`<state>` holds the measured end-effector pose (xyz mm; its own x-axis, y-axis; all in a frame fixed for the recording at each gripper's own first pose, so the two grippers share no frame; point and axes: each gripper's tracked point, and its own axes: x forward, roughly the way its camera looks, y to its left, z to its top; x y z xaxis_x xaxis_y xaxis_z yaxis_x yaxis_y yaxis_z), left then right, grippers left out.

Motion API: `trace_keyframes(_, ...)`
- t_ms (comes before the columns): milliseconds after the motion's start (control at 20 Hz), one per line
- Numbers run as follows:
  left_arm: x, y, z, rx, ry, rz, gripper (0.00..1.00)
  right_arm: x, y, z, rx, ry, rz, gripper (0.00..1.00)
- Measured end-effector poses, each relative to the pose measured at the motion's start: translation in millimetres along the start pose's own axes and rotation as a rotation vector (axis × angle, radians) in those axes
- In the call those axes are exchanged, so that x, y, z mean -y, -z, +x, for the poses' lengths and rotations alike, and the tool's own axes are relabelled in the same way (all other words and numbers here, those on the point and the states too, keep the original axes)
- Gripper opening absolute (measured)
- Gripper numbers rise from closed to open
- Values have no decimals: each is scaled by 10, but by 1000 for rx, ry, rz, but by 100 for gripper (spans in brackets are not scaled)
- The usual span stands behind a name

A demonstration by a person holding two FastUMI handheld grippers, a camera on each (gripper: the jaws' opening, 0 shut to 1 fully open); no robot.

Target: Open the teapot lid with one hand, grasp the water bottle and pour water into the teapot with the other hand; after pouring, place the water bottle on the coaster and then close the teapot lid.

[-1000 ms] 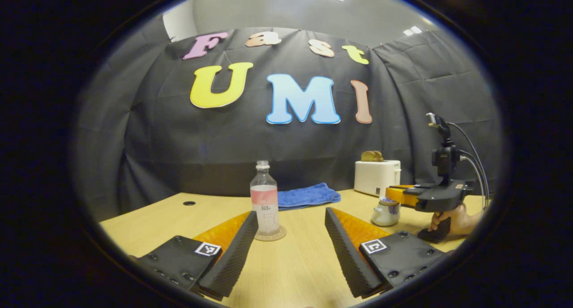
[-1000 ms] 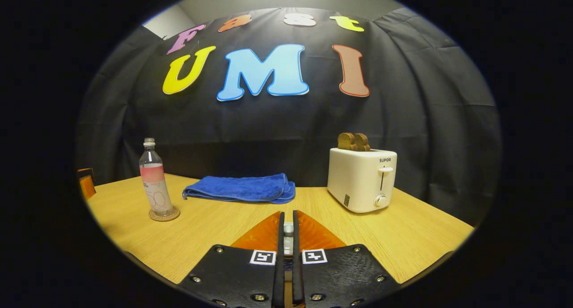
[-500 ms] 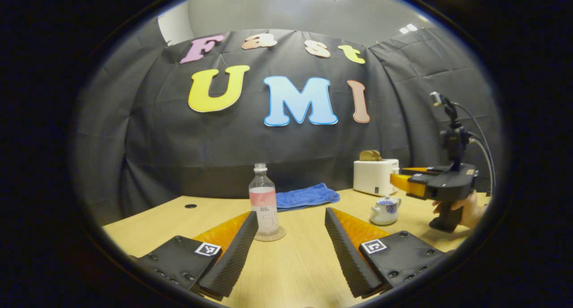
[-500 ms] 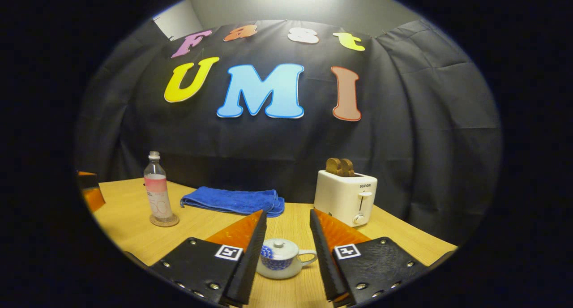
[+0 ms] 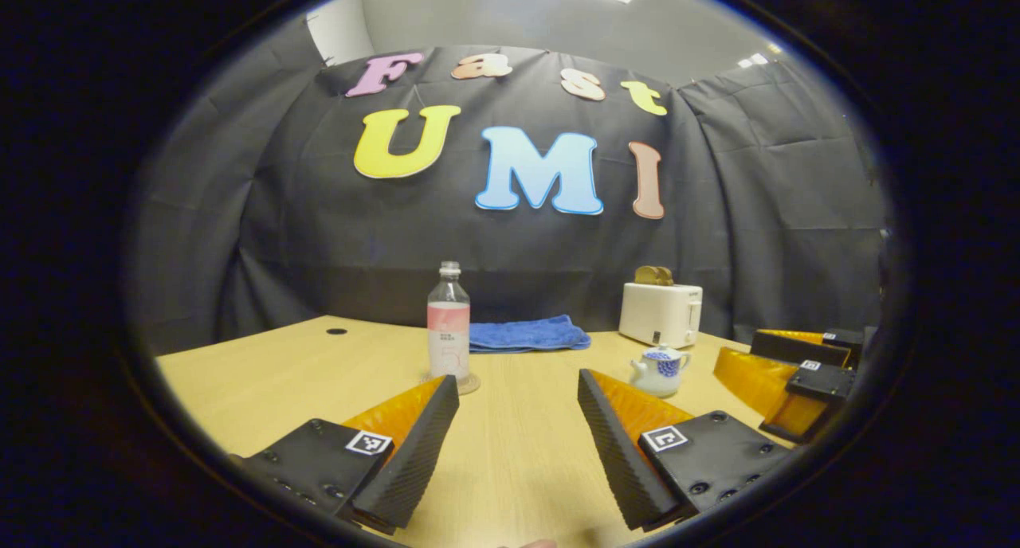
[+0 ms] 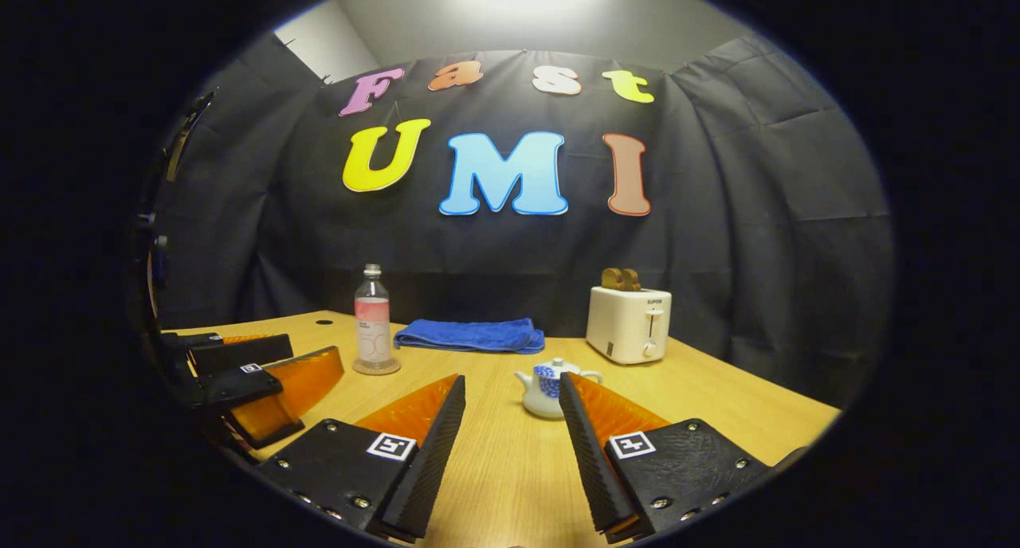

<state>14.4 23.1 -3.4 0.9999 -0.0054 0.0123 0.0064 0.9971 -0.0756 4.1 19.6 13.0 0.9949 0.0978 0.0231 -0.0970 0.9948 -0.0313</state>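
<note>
Clear water bottle [image 5: 449, 323] upright on coaster [image 5: 470, 385]

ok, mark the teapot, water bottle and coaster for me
teapot [image 6: 545, 391]: right gripper view, on its patterned belly.
water bottle [image 6: 372, 322]: right gripper view, on its label band.
coaster [image 6: 376, 368]: right gripper view, on the front rim under the bottle.

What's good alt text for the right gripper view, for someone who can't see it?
The right gripper hangs open and empty above a wooden table, with a lidded teapot just beyond its fingers. Farther back stand a water bottle on a coaster, a blue towel and a toaster; the left gripper sits at the left edge.
</note>
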Motion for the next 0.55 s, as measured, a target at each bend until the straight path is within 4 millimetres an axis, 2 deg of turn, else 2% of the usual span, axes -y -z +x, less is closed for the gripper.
trace_keyframes(150,15,49,-109,-3,-58,57,100,-2,157,-46,-24,13,37,74)
trace_keyframes(250,19,9,-168,-2,-85,75,100,45,136,-48,-33,51,32,74)
trace_keyframes(450,44,20,-138,-3,-111,82,100,28,130,-51,-28,70,23,75)
trace_keyframes(550,154,36,-129,-1,-81,83,100,27,139,-53,-28,70,20,74)
